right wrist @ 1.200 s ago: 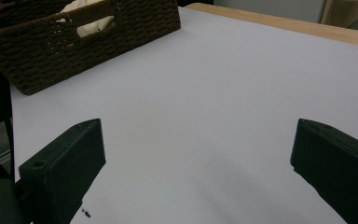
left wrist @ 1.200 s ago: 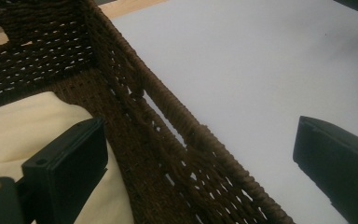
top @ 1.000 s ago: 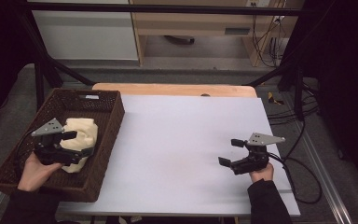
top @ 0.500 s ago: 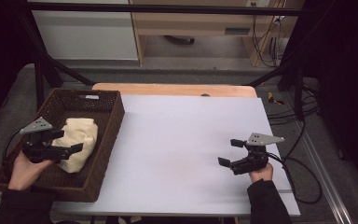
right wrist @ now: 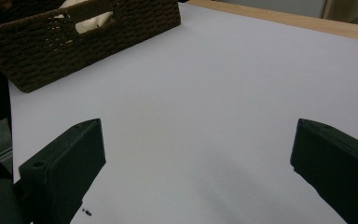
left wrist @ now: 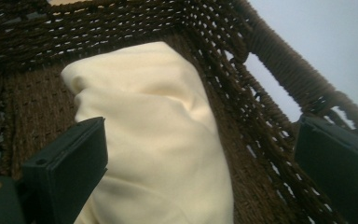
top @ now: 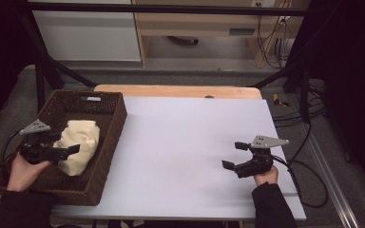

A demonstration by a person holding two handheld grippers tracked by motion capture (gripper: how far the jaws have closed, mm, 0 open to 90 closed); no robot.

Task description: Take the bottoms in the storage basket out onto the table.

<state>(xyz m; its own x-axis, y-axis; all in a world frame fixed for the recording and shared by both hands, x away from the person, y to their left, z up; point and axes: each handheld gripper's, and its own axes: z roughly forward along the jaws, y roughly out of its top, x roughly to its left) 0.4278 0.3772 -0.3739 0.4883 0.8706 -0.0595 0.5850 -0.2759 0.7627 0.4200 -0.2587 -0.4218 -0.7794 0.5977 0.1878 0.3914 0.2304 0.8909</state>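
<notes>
Holding your left hand-held gripper [top: 59, 152] inside the brown wicker basket [top: 110, 137], you have its jaws spread wide and released, grasping nothing; the cream cloth [top: 80, 145] lies bunched in the basket just ahead of them, against the right wall; your right hand-held gripper [top: 235, 155] rests low over the white surface [top: 180, 142], well apart from the basket, jaws also spread and empty.
</notes>
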